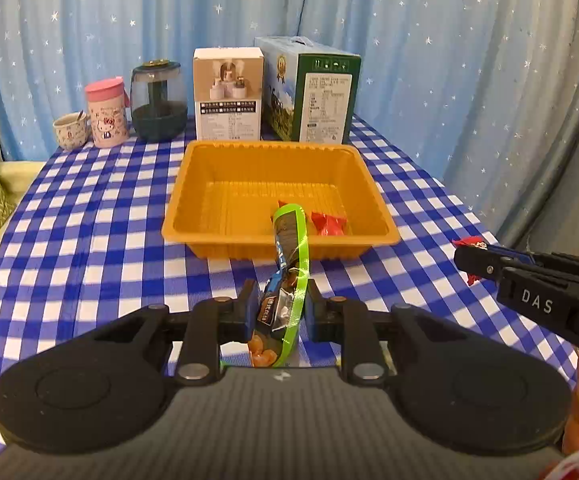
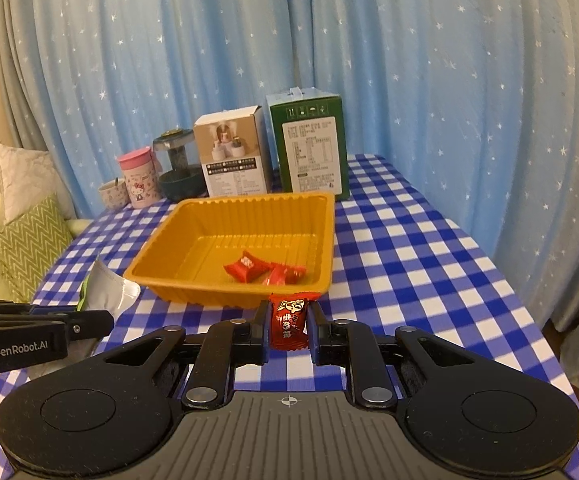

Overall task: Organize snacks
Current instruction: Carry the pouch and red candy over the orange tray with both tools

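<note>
Checked tablecloth (image 1: 89,220) carries tray (image 1: 193,184); my left gripper (image 1: 279,308) clamps packet (image 1: 287,264), right gripper (image 2: 288,326) clamps candy (image 2: 288,320).

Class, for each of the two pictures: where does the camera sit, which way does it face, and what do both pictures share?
Left wrist: behind the left tongs, gripping a green-edged snack packet, facing the orange tray; right tongs at right.
Right wrist: behind the right tongs, gripping a red candy, facing the same tray; left tongs at left.
Shared: tray, checked tablecloth, boxes, curtain.
</note>
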### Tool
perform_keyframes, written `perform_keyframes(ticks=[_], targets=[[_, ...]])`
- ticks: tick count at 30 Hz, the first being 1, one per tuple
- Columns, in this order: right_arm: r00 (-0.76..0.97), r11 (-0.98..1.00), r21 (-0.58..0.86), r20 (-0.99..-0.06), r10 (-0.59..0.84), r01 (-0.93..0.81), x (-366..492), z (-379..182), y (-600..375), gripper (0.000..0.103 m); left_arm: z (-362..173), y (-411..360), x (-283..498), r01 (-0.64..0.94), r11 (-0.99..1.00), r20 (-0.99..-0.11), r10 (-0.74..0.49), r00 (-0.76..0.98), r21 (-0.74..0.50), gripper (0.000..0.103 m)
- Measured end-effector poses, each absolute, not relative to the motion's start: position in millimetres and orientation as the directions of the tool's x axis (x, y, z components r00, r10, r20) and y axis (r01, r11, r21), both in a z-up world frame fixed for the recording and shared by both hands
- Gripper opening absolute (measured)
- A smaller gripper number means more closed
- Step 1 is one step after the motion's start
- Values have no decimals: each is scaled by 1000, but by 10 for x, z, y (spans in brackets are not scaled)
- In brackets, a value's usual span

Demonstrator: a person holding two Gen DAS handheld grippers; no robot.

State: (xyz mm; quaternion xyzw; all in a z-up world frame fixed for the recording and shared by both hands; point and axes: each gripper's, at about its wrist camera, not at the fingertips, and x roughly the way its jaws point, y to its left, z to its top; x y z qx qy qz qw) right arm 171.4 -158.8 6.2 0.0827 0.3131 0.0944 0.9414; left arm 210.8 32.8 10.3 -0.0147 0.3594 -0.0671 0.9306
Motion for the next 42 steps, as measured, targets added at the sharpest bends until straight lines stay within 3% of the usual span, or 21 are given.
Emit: perform_keyframes(ticks=[22, 42], targets=[[778, 963, 211, -570, 263, -170, 2772, 61, -1448, 19, 119, 408, 3075, 138, 990, -661, -115, 742, -17, 21], [734, 956, 241, -617, 284, -167, 3538, -269, -1306, 19, -203, 582, 3854, 103, 994, -694, -92, 714, -26, 21]])
